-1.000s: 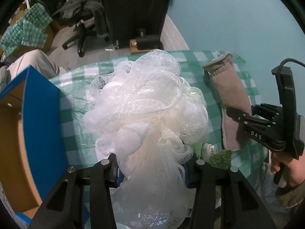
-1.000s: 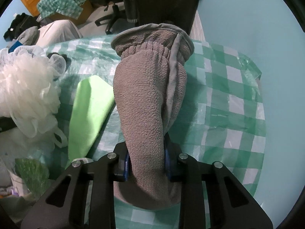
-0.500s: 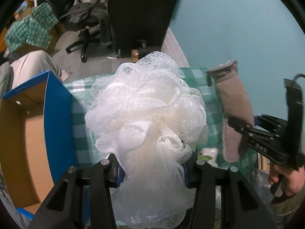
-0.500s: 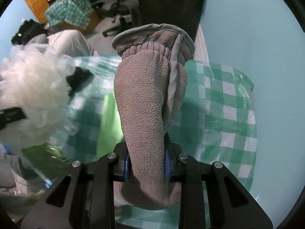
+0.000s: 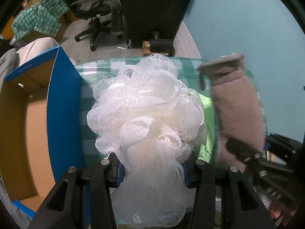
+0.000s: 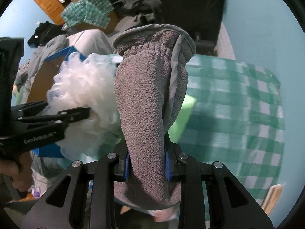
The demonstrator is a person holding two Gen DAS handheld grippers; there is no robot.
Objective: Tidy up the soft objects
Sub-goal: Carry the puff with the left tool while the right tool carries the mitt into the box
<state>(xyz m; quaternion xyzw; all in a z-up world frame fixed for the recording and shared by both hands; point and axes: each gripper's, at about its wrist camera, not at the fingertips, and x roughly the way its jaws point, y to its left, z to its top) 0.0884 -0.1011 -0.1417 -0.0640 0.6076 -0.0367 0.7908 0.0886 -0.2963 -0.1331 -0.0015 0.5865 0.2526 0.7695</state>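
My left gripper point(image 5: 151, 168) is shut on a white mesh bath pouf point(image 5: 146, 106) and holds it above the green checked table point(image 5: 89, 95), beside an open blue cardboard box point(image 5: 63, 103). My right gripper point(image 6: 146, 164) is shut on a grey fleece mitten point(image 6: 146, 99) and holds it upright in the air. The mitten point(image 5: 236, 106) and right gripper point(image 5: 246, 152) also show at the right of the left wrist view. The pouf point(image 6: 85, 95) and left gripper point(image 6: 76, 114) show at the left of the right wrist view.
A light green cloth point(image 6: 183, 112) lies on the checked tablecloth point(image 6: 238, 99) under both held things. An office chair point(image 5: 95, 9) and a dark cabinet point(image 5: 152, 9) stand on the floor beyond the table. A teal wall point(image 5: 238, 22) is to the right.
Both grippers have lifted their loads and moved left toward the blue box. The mitten now hangs close beside the pouf, and more of the box's inside shows.
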